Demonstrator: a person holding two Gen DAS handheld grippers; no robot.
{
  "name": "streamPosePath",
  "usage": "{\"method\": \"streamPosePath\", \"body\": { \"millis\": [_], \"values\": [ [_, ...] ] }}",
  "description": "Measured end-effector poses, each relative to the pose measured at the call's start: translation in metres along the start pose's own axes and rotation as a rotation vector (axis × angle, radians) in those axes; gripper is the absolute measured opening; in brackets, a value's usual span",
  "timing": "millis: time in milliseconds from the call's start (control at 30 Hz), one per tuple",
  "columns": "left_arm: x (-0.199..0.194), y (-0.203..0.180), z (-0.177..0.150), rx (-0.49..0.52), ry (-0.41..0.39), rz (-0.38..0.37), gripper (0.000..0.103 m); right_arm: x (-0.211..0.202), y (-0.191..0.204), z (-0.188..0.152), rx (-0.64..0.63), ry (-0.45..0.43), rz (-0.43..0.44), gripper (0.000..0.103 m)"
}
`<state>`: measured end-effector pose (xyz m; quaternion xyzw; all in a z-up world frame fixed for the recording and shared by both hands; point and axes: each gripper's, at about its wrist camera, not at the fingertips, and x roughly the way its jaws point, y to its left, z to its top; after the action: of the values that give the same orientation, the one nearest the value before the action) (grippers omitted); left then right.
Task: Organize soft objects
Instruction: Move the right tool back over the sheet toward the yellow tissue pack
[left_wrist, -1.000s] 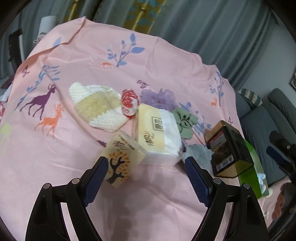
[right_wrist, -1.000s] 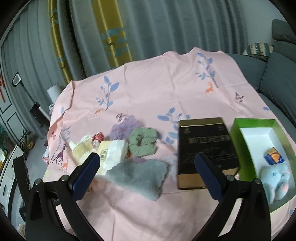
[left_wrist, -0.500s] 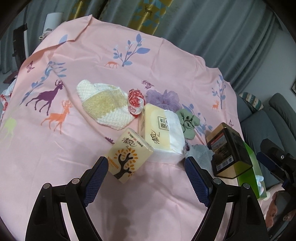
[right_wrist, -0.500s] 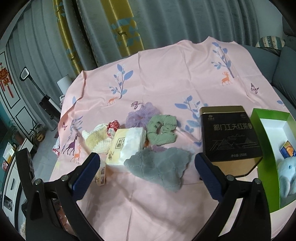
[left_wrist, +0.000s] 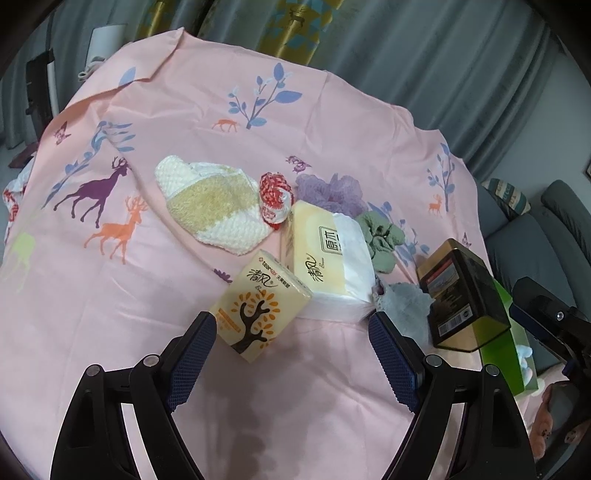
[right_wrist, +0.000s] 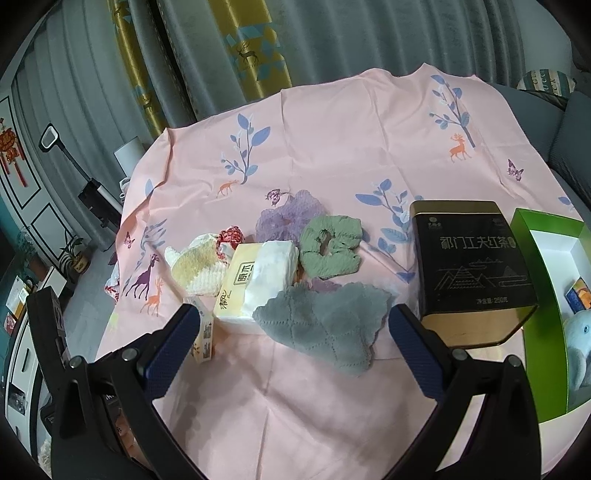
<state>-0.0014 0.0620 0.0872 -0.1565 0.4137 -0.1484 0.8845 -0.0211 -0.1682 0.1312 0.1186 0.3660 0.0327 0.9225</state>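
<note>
On the pink deer-print cloth (left_wrist: 155, 280) lie a small tissue pack (left_wrist: 258, 310), a large tissue pack (left_wrist: 328, 258), a white-and-yellow knitted piece (left_wrist: 210, 210), a red-and-white bundle (left_wrist: 273, 199), a purple scrunchie (left_wrist: 332, 188), a green scrunchie (left_wrist: 380, 236) and a grey cloth (left_wrist: 402, 306). My left gripper (left_wrist: 290, 332) hangs open just short of the small tissue pack. My right gripper (right_wrist: 293, 325) is open above the near edge of the grey cloth (right_wrist: 328, 325), behind which lies the green scrunchie (right_wrist: 330, 251). Neither gripper holds anything.
A black-and-gold tea tin (right_wrist: 469, 266) stands right of the grey cloth. Beyond it, a green box (right_wrist: 532, 229) holds a grey elephant plush (right_wrist: 580, 343) and a small blue-and-orange item (right_wrist: 578, 299). Curtains hang behind; a grey sofa (left_wrist: 535, 236) sits at the right.
The right wrist view has swung left and come closer, so the grey cloth now sits between its fingers and the green box has slid to the right edge. The left gripper has hardly moved.
</note>
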Motion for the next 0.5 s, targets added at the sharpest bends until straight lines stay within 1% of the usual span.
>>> {"method": "streamPosePath", "body": {
  "millis": [233, 500],
  "values": [
    [0.0006, -0.0006, 0.0000, 0.002, 0.003, 0.004, 0.085, 0.0007, -0.0005, -0.0001, 0.004, 0.006, 0.010, 0.101],
    [0.0020, -0.0001, -0.0003, -0.004, 0.011, 0.009, 0.085, 0.0026, 0.0011, -0.0018, 0.001, 0.015, 0.023, 0.097]
  ]
}}
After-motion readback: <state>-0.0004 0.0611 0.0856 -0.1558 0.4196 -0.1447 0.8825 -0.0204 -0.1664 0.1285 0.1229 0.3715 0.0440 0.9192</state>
